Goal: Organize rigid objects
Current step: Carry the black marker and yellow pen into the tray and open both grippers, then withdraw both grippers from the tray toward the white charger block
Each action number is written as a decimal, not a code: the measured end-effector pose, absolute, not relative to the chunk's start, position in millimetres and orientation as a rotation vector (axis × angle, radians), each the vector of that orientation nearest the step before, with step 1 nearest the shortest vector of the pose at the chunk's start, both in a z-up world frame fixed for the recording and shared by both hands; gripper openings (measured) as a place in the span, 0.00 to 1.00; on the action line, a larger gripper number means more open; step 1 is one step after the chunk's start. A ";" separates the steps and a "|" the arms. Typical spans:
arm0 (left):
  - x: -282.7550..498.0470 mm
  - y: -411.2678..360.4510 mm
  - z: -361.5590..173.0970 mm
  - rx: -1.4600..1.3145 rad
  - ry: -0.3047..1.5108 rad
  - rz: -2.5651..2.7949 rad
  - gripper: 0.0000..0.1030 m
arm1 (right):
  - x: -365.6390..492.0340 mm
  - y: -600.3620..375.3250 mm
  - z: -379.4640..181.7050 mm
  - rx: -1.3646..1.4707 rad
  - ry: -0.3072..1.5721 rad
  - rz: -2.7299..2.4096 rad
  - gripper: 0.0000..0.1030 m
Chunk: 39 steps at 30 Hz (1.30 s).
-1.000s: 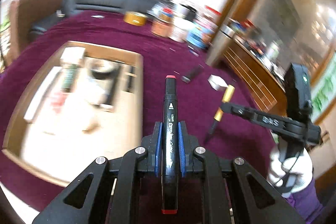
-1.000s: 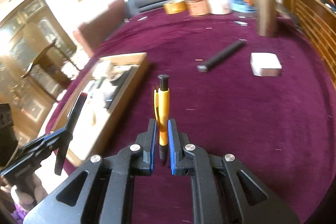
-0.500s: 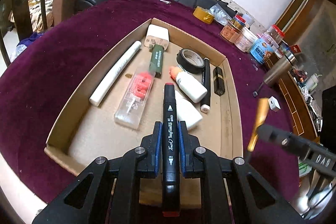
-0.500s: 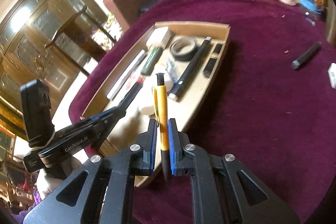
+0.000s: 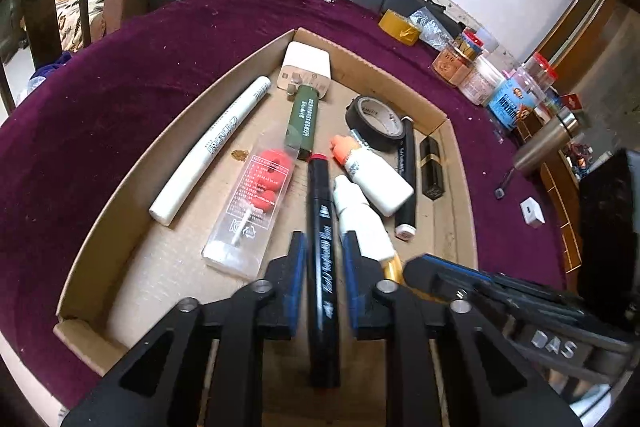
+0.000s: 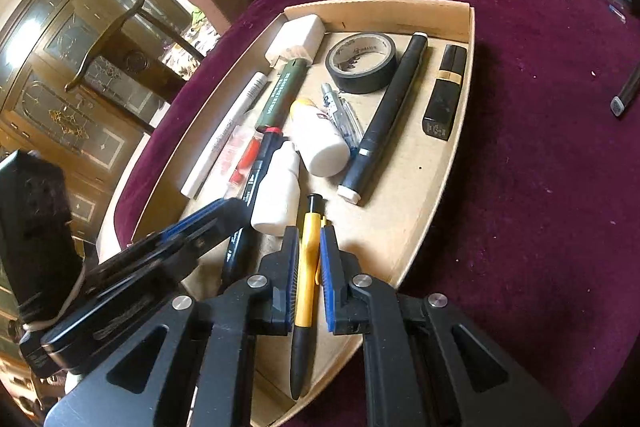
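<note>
Hovering over the cardboard tray [image 5: 96, 223], our left gripper [image 5: 323, 247] has just been opening; the black marker [image 5: 322, 259] lies loose between its fingers (seemingly unpinched). Our right gripper [image 6: 309, 247] pinches the yellow pen [image 6: 306, 267], tip beyond the fingertips.

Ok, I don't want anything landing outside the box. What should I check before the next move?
1. Left gripper over the cardboard tray: ok.
2. Left jaws have just been opening, with the black marker between them and a gap at each pad: ok.
3. Marker lying on the tray floor: cannot tell.
4. Right gripper shut on the yellow pen: ok.
5. Bare cardboard ahead of the pen: ok.
6. Room between the two grippers: tight, not ok.
</note>
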<state>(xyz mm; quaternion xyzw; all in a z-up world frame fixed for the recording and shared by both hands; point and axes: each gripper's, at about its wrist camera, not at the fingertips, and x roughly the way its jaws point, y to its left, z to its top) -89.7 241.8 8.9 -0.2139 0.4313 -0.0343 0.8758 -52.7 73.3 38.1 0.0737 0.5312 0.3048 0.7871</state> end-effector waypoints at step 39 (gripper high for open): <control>-235.2 146.1 126.5 0.026 0.510 0.081 0.73 | -138.3 -23.8 105.0 0.044 0.420 0.397 0.81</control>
